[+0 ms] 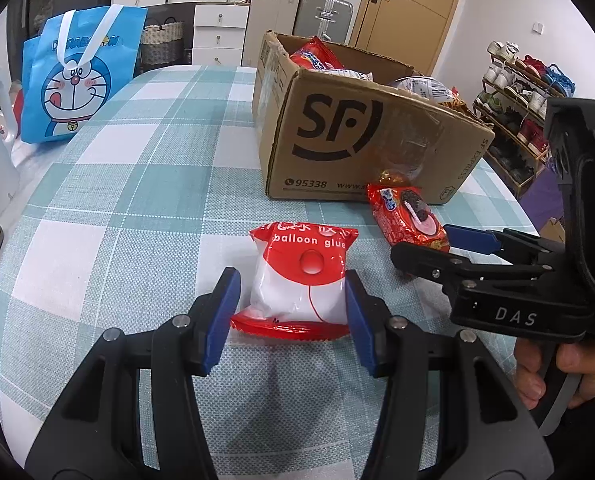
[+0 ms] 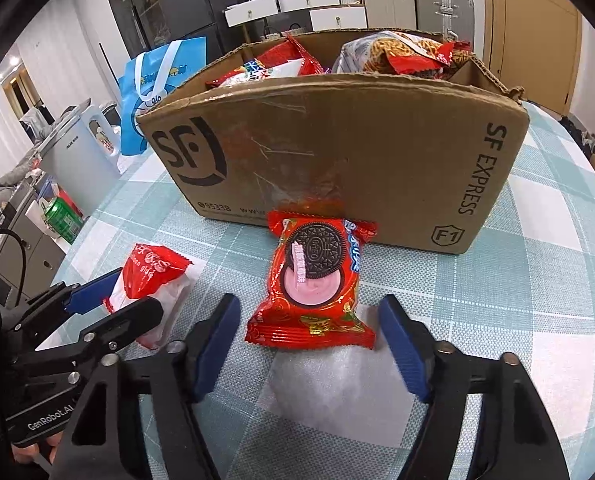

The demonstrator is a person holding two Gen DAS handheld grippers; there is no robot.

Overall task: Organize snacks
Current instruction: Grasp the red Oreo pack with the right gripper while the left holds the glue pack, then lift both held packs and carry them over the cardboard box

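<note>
On the checked tablecloth of the table, near its front edge, two snack packs lie flat. The white and red packet says "balloon glue". The left gripper is spread wide, with one blue pad on each side of that packet's near end. The left pad looks a little apart from it; I cannot tell if the right pad touches. The red cookie pack lies just to the right, and its far end touches the front wall of the cardboard box. The right gripper is also spread wide, its blue pads standing at both sides of the cookie pack's near end, not touching it. The box stands farther back on the table and holds more red snack bags. A blue cartoon bag stands upright at the far left edge of the table.
</note>
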